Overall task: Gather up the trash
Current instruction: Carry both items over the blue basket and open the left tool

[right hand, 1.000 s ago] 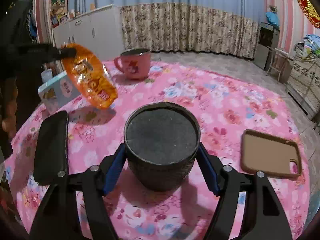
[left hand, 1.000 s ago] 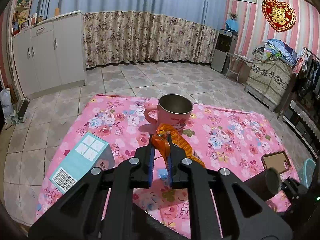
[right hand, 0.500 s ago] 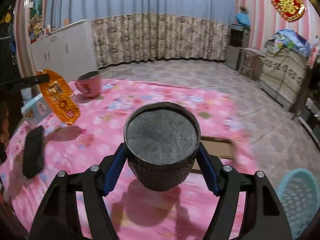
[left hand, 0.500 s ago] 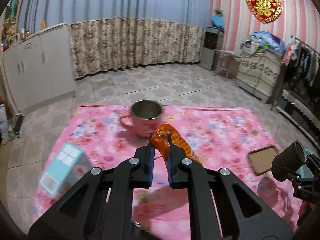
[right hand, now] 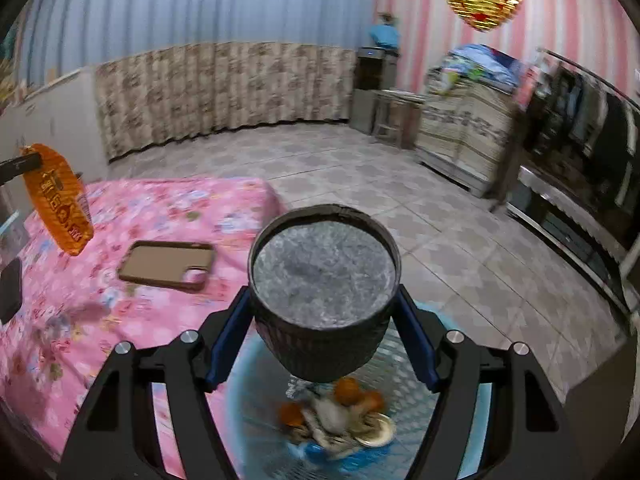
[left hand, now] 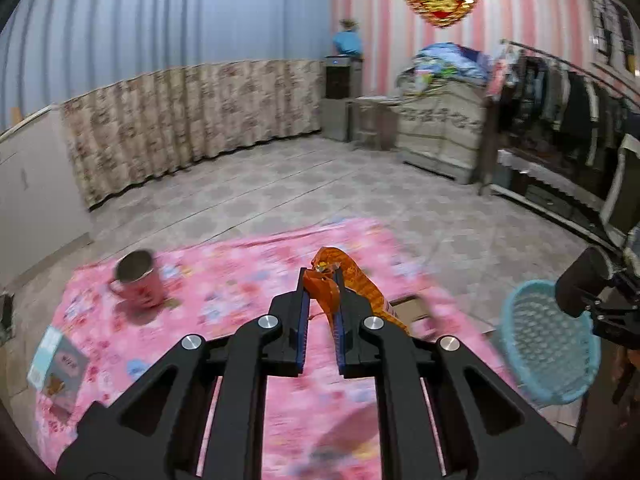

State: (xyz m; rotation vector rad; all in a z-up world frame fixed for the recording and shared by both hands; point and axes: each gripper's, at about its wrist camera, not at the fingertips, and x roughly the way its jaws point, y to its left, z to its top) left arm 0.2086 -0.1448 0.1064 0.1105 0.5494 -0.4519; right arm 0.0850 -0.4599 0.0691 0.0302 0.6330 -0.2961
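My left gripper (left hand: 320,300) is pinched tight on an orange wrapper (left hand: 352,280), which hangs off the fingertips above the pink floral cloth (left hand: 240,280), up and to the left of the blue basket (left hand: 548,344). My right gripper (right hand: 320,320) is clamped around a dark ribbed cup (right hand: 324,292), its blue pads pressed to both sides, and it sits directly over the basket (right hand: 256,408), where orange scraps and other rubbish (right hand: 340,416) already lie. Left of the basket, on the cloth, rest a brown phone case (right hand: 168,264), a pink mug (left hand: 138,284) and a small box (left hand: 56,364). My worry is the wrapper: I grip only a crumpled end, so a quick swing toward the basket could let it slide out onto the cloth or the tiled floor. The cup is bulky and could knock the basket's rim or tip it if I let go too early or off-centre. Much of both views is smeared, the basket's far rim is cut off behind my own frame, and I cannot tell whether the cup holds anything beneath its grey surface.
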